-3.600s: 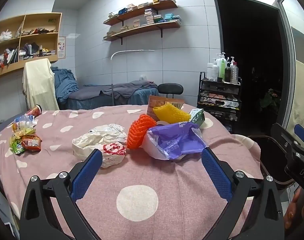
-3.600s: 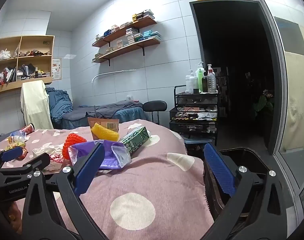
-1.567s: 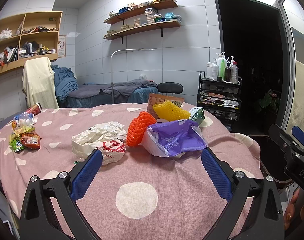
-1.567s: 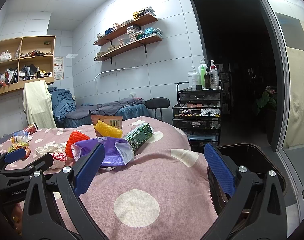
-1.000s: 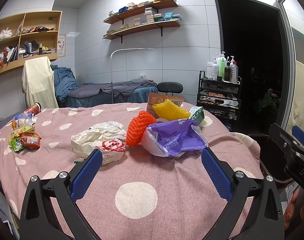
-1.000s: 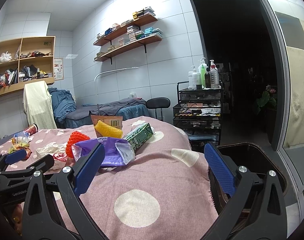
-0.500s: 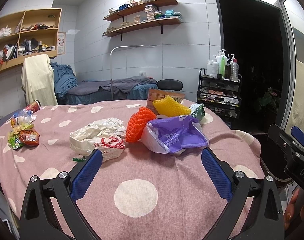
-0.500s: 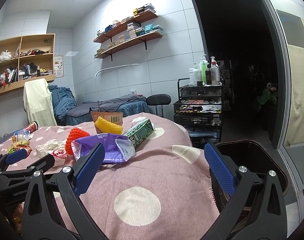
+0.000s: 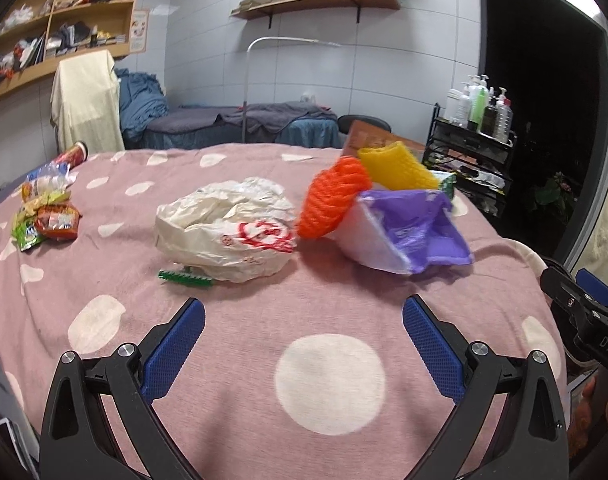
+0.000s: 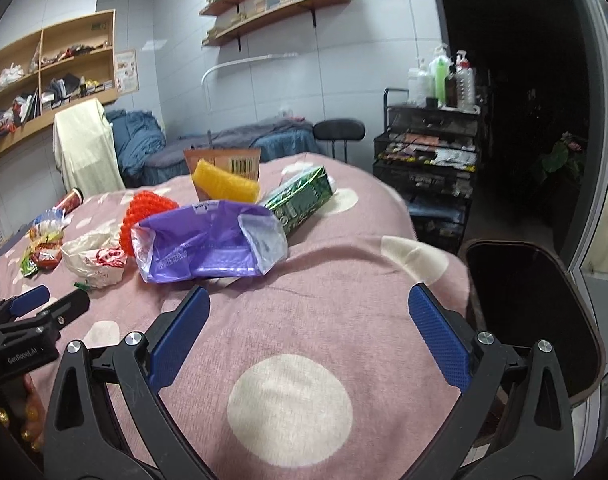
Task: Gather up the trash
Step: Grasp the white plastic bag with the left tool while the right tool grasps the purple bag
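Note:
Trash lies on a pink polka-dot tablecloth (image 9: 232, 312). A crumpled white plastic bag (image 9: 228, 228) sits ahead of my left gripper (image 9: 304, 320), which is open and holds nothing. Right of the bag are an orange foam net (image 9: 331, 200), a yellow foam net (image 9: 395, 166) and a purple plastic bag (image 9: 415, 228). My right gripper (image 10: 307, 316) is open over the cloth, short of the purple plastic bag (image 10: 208, 246) and a green carton (image 10: 300, 196). A dark bin (image 10: 531, 312) stands open to the right, beside the table edge.
Snack wrappers (image 9: 44, 220) and a red can (image 9: 74, 152) lie at the table's far left. A small green comb-like piece (image 9: 186, 279) rests by the white bag. A black trolley (image 10: 427, 168) with bottles, a stool (image 10: 337, 130) and a bed (image 9: 232, 128) stand beyond.
Both grippers have tilted down and moved in closer over the table, so the trash pile looks larger and nearer. Both stay open. Nothing on the table has shifted.

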The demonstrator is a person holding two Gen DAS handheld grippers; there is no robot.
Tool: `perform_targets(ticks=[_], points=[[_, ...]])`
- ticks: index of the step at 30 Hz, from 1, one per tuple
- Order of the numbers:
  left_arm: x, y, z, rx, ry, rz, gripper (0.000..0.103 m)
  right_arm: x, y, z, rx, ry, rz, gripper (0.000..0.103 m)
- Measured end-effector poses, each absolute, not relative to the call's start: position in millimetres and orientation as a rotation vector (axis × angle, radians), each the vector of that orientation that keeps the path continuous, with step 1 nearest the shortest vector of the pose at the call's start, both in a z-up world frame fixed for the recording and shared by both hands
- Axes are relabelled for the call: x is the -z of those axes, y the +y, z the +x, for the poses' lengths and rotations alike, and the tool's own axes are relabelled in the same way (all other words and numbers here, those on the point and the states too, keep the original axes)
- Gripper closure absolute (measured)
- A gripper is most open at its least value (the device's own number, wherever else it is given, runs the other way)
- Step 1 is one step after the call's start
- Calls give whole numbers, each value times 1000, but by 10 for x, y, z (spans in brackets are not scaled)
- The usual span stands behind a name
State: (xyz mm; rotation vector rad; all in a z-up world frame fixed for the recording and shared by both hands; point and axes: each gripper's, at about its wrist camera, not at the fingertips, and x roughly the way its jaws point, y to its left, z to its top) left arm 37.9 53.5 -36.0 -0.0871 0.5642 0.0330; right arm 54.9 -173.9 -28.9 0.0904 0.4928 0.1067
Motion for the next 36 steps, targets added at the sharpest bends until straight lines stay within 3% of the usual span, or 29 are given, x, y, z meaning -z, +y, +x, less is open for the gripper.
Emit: perform_targets(ticks=[16, 24, 26, 30, 31, 36], points=[[307, 1402, 908, -33, 657, -256, 7, 294, -1355, 1688, -272, 764, 75, 6], [382, 1594, 1315, -15, 734, -253, 14, 374, -1293, 2039, -269, 850, 96, 27], [426, 1603, 1395, -7, 764, -260, 28, 426, -1289, 2088, -286, 877, 108, 48], [448, 1578, 1417, 6, 784, -257, 49, 446, -1303, 2093, -296, 885, 123, 63], [437, 1569, 1403, 4, 777, -253, 55, 442, -1312, 2090, -302, 882, 131, 78], [351, 1543, 1306, -4, 739, -254, 68, 396, -1300, 2024, -306, 849, 124, 90]])
